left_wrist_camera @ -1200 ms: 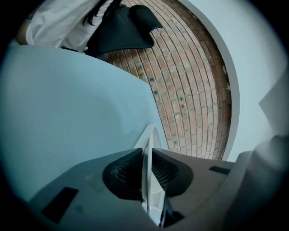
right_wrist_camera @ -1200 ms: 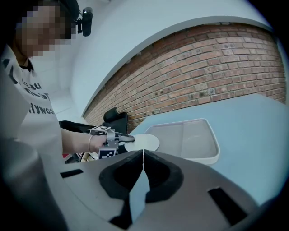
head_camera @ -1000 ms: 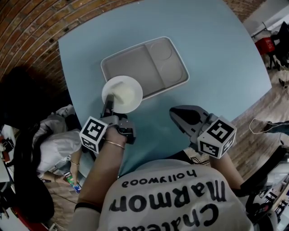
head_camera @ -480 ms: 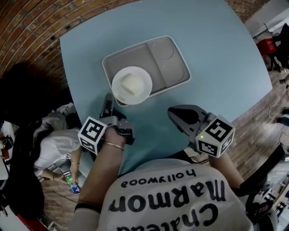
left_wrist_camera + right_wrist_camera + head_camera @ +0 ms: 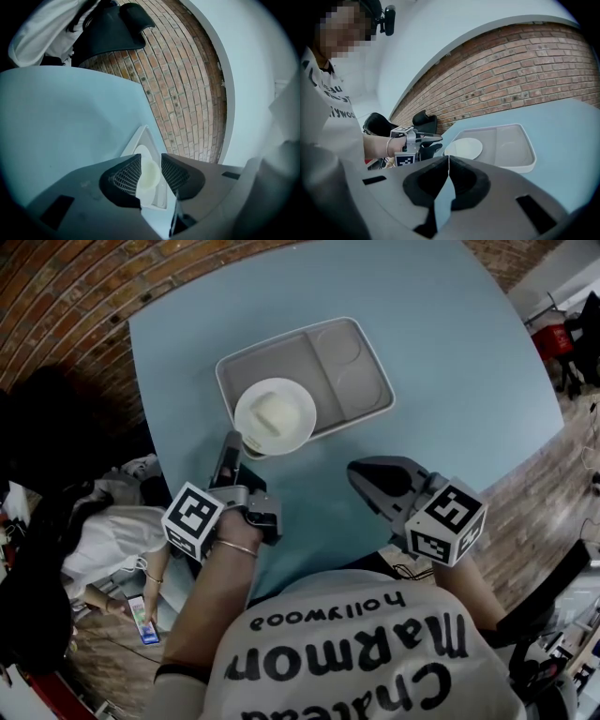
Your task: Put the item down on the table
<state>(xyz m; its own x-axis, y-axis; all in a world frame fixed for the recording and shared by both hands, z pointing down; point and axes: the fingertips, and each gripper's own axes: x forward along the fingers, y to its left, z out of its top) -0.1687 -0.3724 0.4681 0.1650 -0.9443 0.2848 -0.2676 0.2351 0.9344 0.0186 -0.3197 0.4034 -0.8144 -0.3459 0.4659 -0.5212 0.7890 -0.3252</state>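
A white bowl (image 5: pixel 275 416) hangs over the front left corner of a grey two-part tray (image 5: pixel 342 381) on the light blue table (image 5: pixel 431 315). My left gripper (image 5: pixel 235 441) reaches the bowl's near rim, one jaw above the other. In the left gripper view the bowl (image 5: pixel 150 176) fills the narrow gap of the left gripper (image 5: pixel 151 156), which is shut on it. The right gripper view shows the bowl (image 5: pixel 463 147), the tray (image 5: pixel 513 145) and the left gripper (image 5: pixel 439 142). My right gripper (image 5: pixel 357 474) hovers near the table's front edge, shut (image 5: pixel 449 157) and empty.
The table's curved edge runs close on the left and at the front right. Brick paving surrounds it. A seated person's hand holds a phone (image 5: pixel 141 617) at the lower left. Dark chairs (image 5: pixel 417 123) stand beyond the table. A red object (image 5: pixel 551 334) is at the far right.
The bowl has moved away from me, from the table in front of the tray to over the tray's front left corner. It has held still for the last half second. The right gripper stayed put.
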